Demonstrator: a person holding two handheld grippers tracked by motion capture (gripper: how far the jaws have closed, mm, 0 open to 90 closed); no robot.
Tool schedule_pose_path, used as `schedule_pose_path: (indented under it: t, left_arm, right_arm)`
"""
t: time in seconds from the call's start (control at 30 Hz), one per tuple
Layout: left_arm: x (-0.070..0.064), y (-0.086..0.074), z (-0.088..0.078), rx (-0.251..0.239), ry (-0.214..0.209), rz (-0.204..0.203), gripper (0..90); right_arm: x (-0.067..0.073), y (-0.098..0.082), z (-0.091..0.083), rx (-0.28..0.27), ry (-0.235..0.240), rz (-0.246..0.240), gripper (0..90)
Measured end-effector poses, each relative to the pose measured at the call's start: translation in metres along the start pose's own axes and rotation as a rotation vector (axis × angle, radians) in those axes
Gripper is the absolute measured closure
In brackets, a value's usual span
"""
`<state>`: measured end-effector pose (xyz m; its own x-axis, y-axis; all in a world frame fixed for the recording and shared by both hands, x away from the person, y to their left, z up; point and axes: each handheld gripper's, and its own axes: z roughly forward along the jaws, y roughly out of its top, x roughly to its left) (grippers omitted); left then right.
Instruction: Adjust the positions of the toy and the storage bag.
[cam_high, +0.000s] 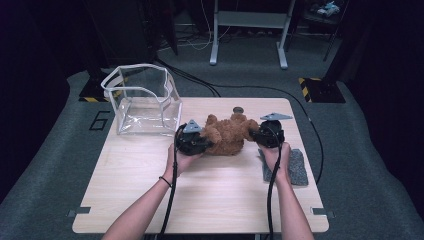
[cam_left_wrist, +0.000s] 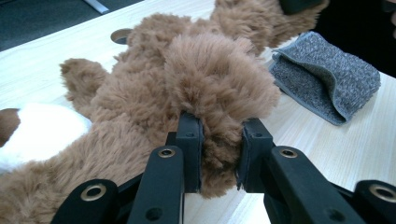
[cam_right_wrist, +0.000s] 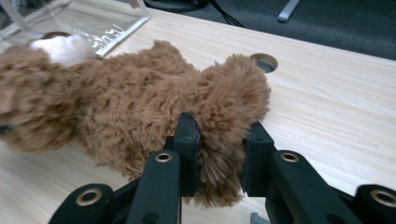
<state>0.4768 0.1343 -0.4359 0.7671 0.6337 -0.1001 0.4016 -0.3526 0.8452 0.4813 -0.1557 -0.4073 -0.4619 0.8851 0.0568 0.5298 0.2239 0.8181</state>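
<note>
A brown plush teddy bear (cam_high: 227, 132) lies across the middle of the light wooden table (cam_high: 200, 200). My left gripper (cam_high: 192, 140) holds its left end; in the left gripper view the gripper (cam_left_wrist: 219, 154) is shut on a furry limb of the bear (cam_left_wrist: 210, 88), pads pressed into the fur. My right gripper (cam_high: 267, 132) holds the bear's right end; in the right gripper view the gripper (cam_right_wrist: 219, 156) is shut on another limb of the bear (cam_right_wrist: 229, 102). The bear's white muzzle (cam_left_wrist: 42, 130) shows at the left of the left gripper view.
A clear plastic box with a white rim (cam_high: 142, 100) stands open at the table's back left. A folded grey cloth (cam_high: 295, 167) lies near the right edge, beside my right hand. A round hole (cam_high: 238, 110) sits in the table behind the bear.
</note>
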Motion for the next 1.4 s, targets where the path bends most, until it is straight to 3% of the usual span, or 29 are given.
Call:
schedule_pose_path:
  t: [0.4, 1.0, 1.17, 1.23, 1.4]
  left_arm:
    - [0.007, 0.0, -0.008, -0.016, 0.025, -0.008, 74.3]
    - [0.022, -0.011, -0.026, -0.015, 0.029, -0.063, 74.1]
    - [0.024, -0.015, -0.03, -0.002, 0.019, -0.052, 74.2]
    - [0.024, -0.017, -0.031, -0.001, 0.016, -0.053, 74.2]
    - [0.026, -0.025, -0.035, 0.015, 0.006, -0.062, 74.3]
  right_arm:
    - [0.017, 0.002, -0.015, -0.047, 0.007, -0.035, 74.5]
    - [0.042, -0.021, -0.036, -0.005, 0.134, -0.02, 73.3]
    - [0.03, -0.025, -0.038, -0.001, 0.174, 0.03, 55.1]
    - [0.02, -0.023, -0.041, -0.015, 0.175, 0.05, 45.4]
    - [-0.003, -0.019, -0.041, -0.022, 0.165, 0.1, 33.9]
